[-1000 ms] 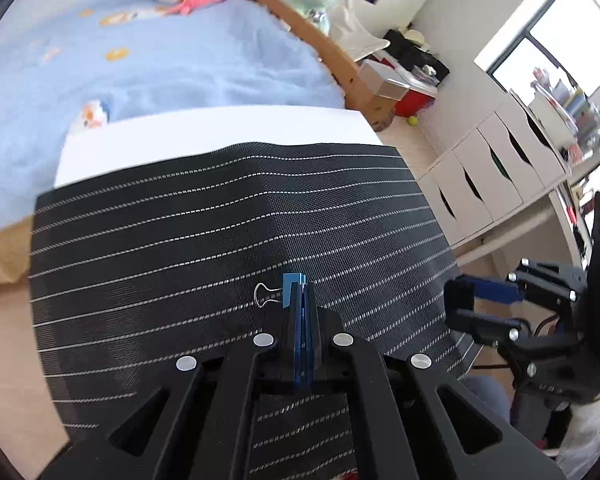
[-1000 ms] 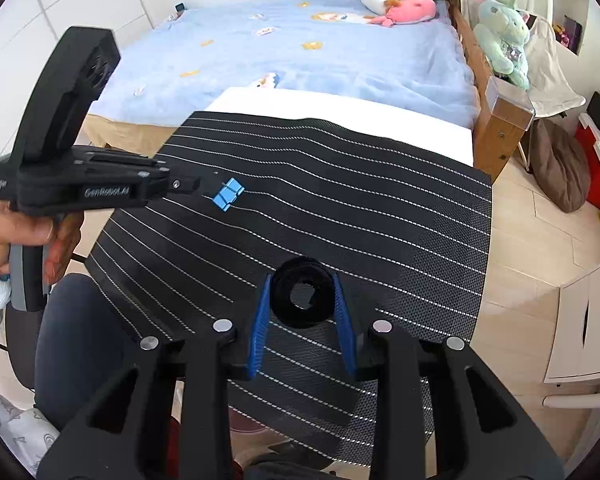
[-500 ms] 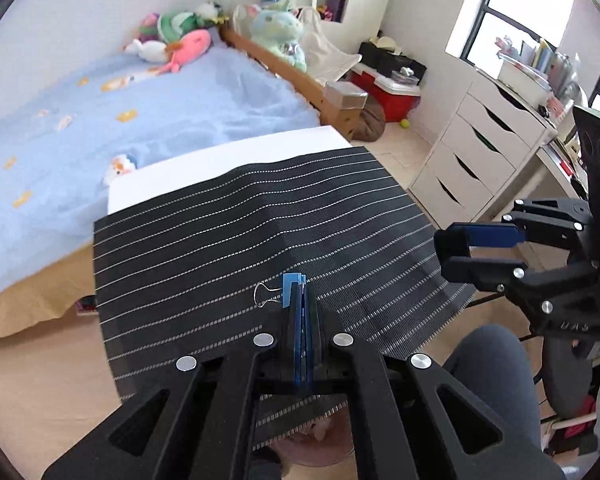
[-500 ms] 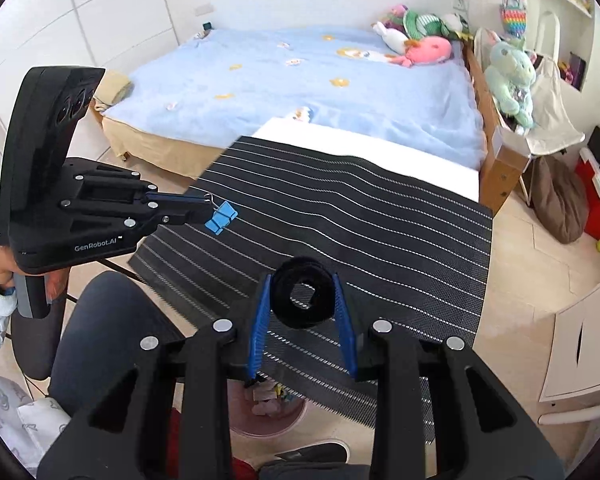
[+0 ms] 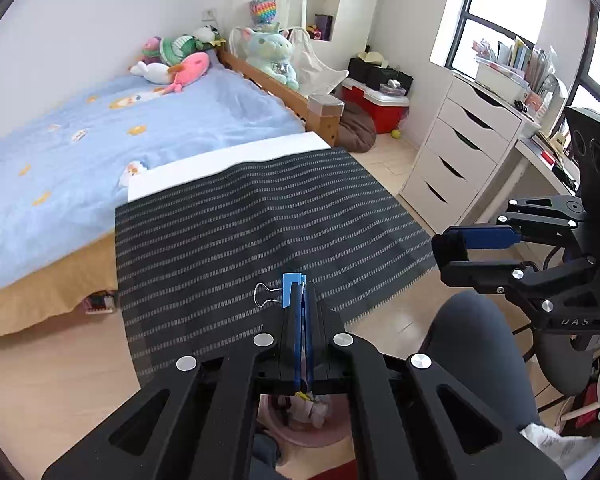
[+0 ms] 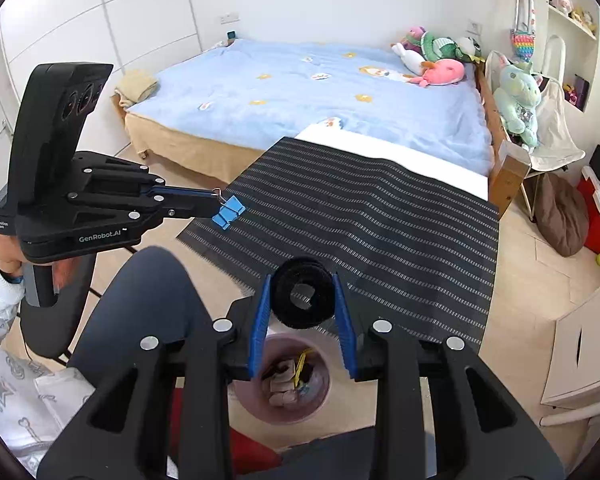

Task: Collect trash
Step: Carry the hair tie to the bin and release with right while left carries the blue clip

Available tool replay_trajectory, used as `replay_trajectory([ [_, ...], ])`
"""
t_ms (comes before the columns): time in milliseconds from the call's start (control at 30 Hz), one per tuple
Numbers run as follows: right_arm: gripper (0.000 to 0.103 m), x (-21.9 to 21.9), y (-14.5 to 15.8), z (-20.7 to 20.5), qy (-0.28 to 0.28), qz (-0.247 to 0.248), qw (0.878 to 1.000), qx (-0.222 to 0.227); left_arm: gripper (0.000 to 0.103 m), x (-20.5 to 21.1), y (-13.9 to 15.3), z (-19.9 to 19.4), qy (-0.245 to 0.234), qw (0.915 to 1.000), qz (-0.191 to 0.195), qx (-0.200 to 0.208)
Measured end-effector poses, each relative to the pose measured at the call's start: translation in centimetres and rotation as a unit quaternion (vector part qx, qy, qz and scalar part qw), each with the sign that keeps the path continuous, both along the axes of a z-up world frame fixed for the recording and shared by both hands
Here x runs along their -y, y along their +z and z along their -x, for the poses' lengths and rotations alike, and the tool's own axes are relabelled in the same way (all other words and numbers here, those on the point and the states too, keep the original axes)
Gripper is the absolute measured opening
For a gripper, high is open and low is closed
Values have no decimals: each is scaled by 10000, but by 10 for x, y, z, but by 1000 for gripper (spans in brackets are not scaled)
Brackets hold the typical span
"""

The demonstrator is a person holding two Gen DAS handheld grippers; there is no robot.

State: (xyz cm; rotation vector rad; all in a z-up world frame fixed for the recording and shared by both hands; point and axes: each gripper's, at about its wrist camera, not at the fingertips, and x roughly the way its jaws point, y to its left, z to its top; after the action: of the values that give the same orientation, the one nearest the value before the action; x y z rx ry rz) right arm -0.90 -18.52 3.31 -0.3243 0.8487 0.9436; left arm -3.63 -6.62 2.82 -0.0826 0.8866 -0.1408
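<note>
My left gripper (image 5: 300,284) is shut on a blue binder clip (image 5: 291,290), gripped by one wire handle; the clip (image 6: 228,211) hangs at its tips in the right wrist view too. My right gripper (image 6: 303,288) is shut on a black roll of tape (image 6: 303,297), which sits upright between the blue pads. A pink trash bin (image 6: 284,380) with scraps inside stands on the floor directly below the right gripper. In the left wrist view the bin (image 5: 304,420) shows just beneath the left gripper's body. Both grippers hang past the near edge of the black striped mat (image 6: 372,216).
The striped mat covers a white table (image 5: 228,156) set against a blue bed (image 6: 300,92) with plush toys. White drawers (image 5: 456,152) stand to the right, with a red box (image 5: 376,108) and a brown beanbag (image 6: 560,216) beyond. The person's dark-clad knee (image 6: 140,304) is beside the bin.
Both grippers have drawn back and risen away from the mat with the clip and the tape roll still held. The pink bin has come into view below them.
</note>
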Motion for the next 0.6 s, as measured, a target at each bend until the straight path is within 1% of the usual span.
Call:
replay_trajectory([
  [100,31,2,-3,12,61,0,10000,-46,0,2,-3,13,6,10000,-36,-12],
  [233,31,4,-9,24,146,35,9998,-152,0,1,-4,32,28,10000,73,1],
  [467,31,0,-24,38,350,111,9986,-379,0,-2,-1,48,54,9999,147,50],
  [500,33,-1,-25,40,388,117,9984,-404,0,-2,-1,48,39,9999,146,52],
  [533,33,-2,-26,41,407,116,9982,-418,0,-1,-1,49,14,9999,145,56],
  [567,39,-3,-27,41,431,111,9980,-439,1,-1,0,50,11,9999,137,71],
  [600,51,-3,-28,41,442,100,9979,-458,0,-1,1,50,8,9999,136,93],
])
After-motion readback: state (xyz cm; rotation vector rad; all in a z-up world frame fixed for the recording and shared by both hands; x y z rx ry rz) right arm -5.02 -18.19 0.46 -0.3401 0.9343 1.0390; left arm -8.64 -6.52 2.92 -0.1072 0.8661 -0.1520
